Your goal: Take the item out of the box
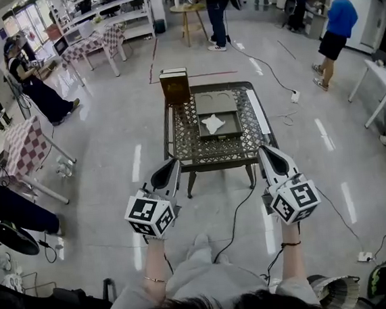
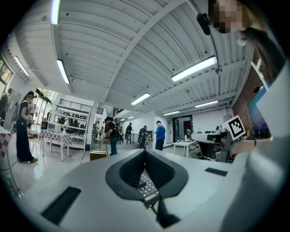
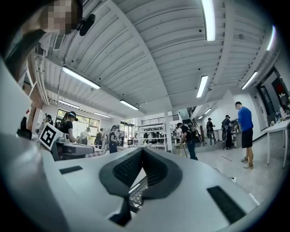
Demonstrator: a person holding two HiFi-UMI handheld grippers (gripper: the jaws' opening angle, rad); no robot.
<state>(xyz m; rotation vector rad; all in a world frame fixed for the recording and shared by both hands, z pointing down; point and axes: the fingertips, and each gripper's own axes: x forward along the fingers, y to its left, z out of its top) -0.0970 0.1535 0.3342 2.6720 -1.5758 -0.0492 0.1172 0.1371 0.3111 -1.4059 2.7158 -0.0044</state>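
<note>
Both grippers I hold short of the lattice table [image 1: 199,151]: left gripper [image 1: 172,164] and right gripper [image 1: 265,151] each have jaws closed together on nothing. White item [image 1: 213,123] lies inside the open grey box [image 1: 235,124] on the tabletop, well apart from both; brown case [image 1: 175,85] stands at the far left corner

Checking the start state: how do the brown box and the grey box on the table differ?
The brown box stands upright at the far left corner of the table; the grey box lies flat near the middle. The grey box is open, a white item inside; the brown box shows no contents. Both rest on the table, untouched.
</note>
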